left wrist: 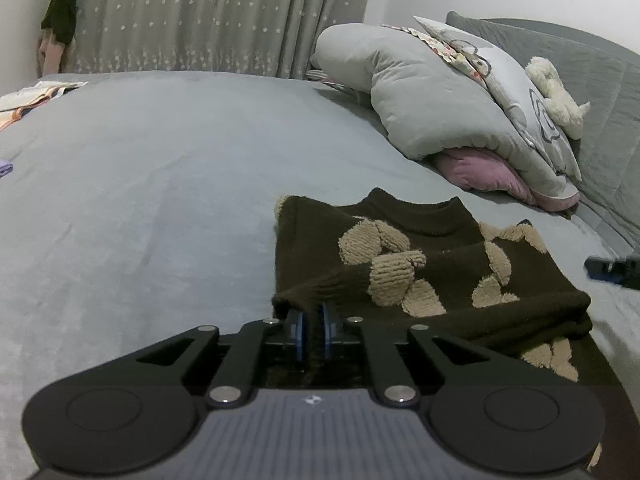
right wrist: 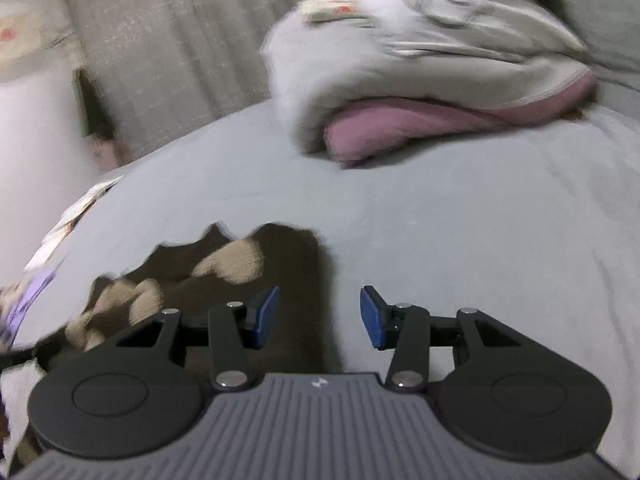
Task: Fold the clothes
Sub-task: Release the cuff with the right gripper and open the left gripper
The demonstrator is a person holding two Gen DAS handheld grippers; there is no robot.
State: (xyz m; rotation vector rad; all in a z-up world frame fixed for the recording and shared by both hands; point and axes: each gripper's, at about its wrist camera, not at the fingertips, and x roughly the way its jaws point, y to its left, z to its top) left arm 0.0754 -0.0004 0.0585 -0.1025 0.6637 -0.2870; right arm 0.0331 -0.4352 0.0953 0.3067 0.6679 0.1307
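The brown sweater (left wrist: 432, 276) with tan patches lies on the grey bed (left wrist: 140, 200), short of the pillows at the head end; it looks partly folded, a sleeve or side already laid across the body (how neatly, I cannot tell); the left gripper (left wrist: 313, 330) is clenched on its near edge; the right gripper (right wrist: 318, 316) hangs released over the sweater's side edge, nothing between its jaws; further folds seem left.
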